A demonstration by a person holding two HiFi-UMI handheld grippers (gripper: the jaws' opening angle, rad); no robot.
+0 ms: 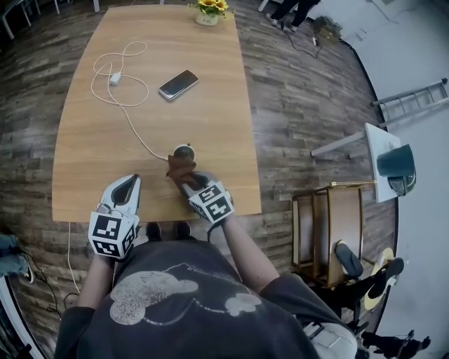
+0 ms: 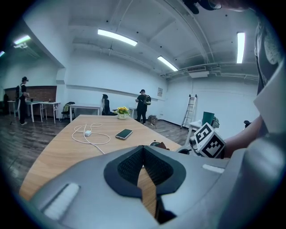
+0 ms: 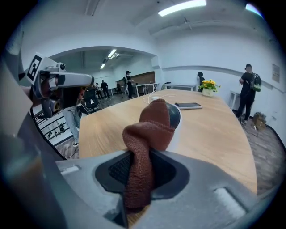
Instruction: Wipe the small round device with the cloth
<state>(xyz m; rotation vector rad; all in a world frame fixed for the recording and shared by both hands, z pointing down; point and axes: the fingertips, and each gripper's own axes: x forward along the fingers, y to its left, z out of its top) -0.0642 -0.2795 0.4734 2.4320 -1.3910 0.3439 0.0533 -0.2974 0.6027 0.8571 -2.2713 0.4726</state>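
Cloth (image 3: 149, 129), brown and bunched, is clamped between the jaws of the right hand-held gripper (image 1: 186, 179), and its free end is draped over the small round device (image 1: 184, 150). The device is seen just below the centre of the head view, close to the near edge of the wooden surface (image 1: 210, 126). Its lower side is touched by the cloth and part of its dark top is covered. A white cable (image 1: 119, 87) is led from beside the device up to the upper left of the frame, where it is laid in loose loops. A dark phone (image 1: 178, 84) is laid just right of the loops, and a pot of yellow flowers (image 1: 210, 10) is set at the far edge, at the top of the frame. The left hand-held gripper (image 1: 128, 184) is held at the lower left, over the near edge of the surface and apart from the device. Its jaws are closed together at the tips, with nothing gripped between them.
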